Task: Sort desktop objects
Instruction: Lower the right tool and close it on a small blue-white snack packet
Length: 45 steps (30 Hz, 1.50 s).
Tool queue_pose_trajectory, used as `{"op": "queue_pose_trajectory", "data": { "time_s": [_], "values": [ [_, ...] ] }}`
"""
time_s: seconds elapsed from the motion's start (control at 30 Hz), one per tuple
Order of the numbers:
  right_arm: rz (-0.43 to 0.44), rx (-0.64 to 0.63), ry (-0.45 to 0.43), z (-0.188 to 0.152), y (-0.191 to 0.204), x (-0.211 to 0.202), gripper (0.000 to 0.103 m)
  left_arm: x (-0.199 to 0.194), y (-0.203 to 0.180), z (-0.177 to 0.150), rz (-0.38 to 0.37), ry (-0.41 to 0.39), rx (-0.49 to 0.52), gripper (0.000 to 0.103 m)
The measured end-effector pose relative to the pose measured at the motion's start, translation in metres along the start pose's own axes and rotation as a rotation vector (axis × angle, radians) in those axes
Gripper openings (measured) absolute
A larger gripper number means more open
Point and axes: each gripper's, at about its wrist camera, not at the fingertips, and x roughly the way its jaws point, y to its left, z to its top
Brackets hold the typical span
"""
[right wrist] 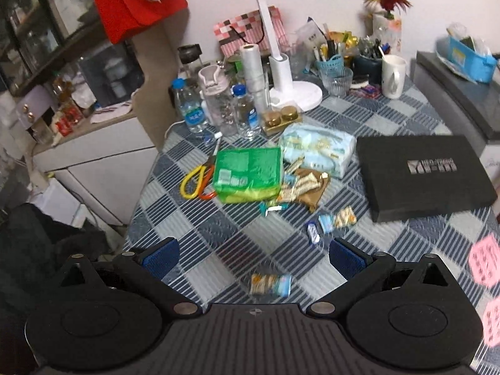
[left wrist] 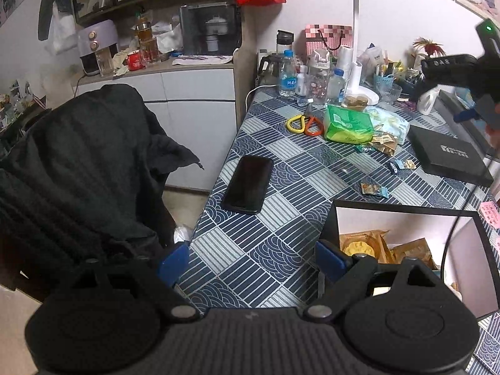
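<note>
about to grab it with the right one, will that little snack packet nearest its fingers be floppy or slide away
The snack packet lies flat and loose on the tablecloth, so it is probably light and may skid if nudged sideways. Its shiny crinkled wrapper suggests it will flex rather than stay stiff. The right gripper is open and empty above it, so closing from both sides should help.

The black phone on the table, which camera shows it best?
The left wrist view: the black phone lies whole and unobstructed on the patterned tablecloth, near the table's left edge. The right wrist view does not show it at all.
</note>
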Motion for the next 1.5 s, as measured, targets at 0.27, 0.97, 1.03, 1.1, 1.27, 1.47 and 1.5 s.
{"op": "queue_pose_trajectory", "data": {
  "time_s": [0.27, 0.97, 1.03, 1.1, 1.27, 1.47, 1.5],
  "values": [
    [-0.078, -0.102, 0.009, 0.031, 0.010, 0.065, 0.068, 0.023, 0.006, -0.001, 0.021, 0.038, -0.017, 0.103],
    [-0.195, -0.139, 0.133, 0.054, -0.010, 0.225, 0.040, 0.071, 0.011, 0.000, 0.055, 0.131, -0.011, 0.103],
    [-0.205, -0.153, 0.140, 0.055, -0.009, 0.236, 0.040, 0.076, 0.011, -0.001, 0.055, 0.143, -0.012, 0.103],
    [-0.217, -0.162, 0.151, 0.054, -0.008, 0.246, 0.040, 0.080, 0.010, -0.002, 0.057, 0.150, -0.011, 0.103],
    [-0.244, -0.179, 0.172, 0.052, -0.009, 0.263, 0.040, 0.086, 0.011, -0.003, 0.060, 0.166, -0.011, 0.103],
    [-0.258, -0.176, 0.188, 0.052, -0.011, 0.278, 0.040, 0.091, 0.012, -0.005, 0.066, 0.180, -0.017, 0.103],
    [-0.260, -0.171, 0.192, 0.052, -0.011, 0.280, 0.040, 0.091, 0.013, -0.004, 0.066, 0.177, -0.021, 0.103]
  ]
}}
